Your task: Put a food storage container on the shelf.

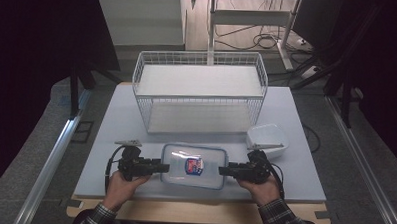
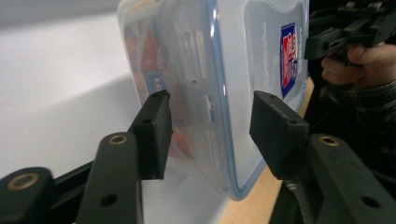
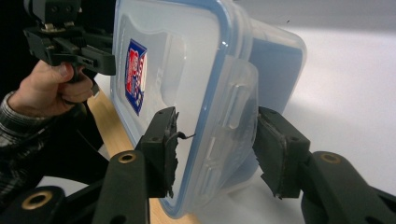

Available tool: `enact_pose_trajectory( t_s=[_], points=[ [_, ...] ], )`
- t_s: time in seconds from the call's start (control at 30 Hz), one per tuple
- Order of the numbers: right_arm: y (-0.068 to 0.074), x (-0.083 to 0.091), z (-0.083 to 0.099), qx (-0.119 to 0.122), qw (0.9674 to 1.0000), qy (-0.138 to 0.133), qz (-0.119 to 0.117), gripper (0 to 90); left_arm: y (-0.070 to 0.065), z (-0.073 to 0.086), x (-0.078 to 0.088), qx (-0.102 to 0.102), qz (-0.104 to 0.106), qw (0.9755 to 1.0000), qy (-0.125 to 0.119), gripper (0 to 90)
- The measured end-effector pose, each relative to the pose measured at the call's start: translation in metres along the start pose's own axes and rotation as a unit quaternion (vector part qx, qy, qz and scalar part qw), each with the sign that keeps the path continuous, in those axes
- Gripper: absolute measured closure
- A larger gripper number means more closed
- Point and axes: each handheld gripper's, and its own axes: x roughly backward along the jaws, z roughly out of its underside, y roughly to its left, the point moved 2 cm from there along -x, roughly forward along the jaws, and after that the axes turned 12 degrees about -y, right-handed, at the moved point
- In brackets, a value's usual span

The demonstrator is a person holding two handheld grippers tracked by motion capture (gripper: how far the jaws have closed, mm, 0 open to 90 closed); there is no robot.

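A clear plastic container with a blue-rimmed lid and a red and blue label lies at the front middle of the white board. My left gripper is turned on its side and shut on the container's left end. In the left gripper view the container sits between that gripper's pads, one under the base, one by the lid. My right gripper is shut on the right end. In the right gripper view its pads press the container at lid and latch, with the left gripper beyond.
A white wire basket with two levels stands behind the container. A white bowl sits to the right, just behind my right hand. The white board rests on a wooden table whose front edge runs close to the hands.
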Motion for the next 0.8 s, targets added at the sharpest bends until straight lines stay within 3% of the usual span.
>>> enact_pose_trajectory(
  t_s=[0.07,0.13,0.4,0.7,0.8],
  points=[
    [0.003,0.001,0.000,-0.003,1.0000,-0.002,0.004,52.5,0.001,0.000,0.001,0.015,0.005,0.9999,-0.003,53.1],
    [0.005,0.001,0.000,0.000,0.9999,-0.006,0.009,53.2,-0.001,-0.001,0.002,0.007,-0.005,0.9999,-0.007,53.8],
    [0.006,-0.001,-0.001,0.007,0.9996,-0.023,0.010,53.3,-0.003,-0.006,0.005,0.014,-0.012,0.9992,-0.037,53.7],
    [0.017,0.010,-0.029,0.032,0.9981,-0.053,0.003,53.1,-0.021,-0.032,0.012,-0.016,-0.011,0.9975,-0.067,53.7],
    [0.023,0.016,-0.049,0.045,0.9969,-0.064,-0.001,53.1,-0.033,-0.054,0.016,-0.035,-0.013,0.9964,-0.076,53.7]
  ],
)
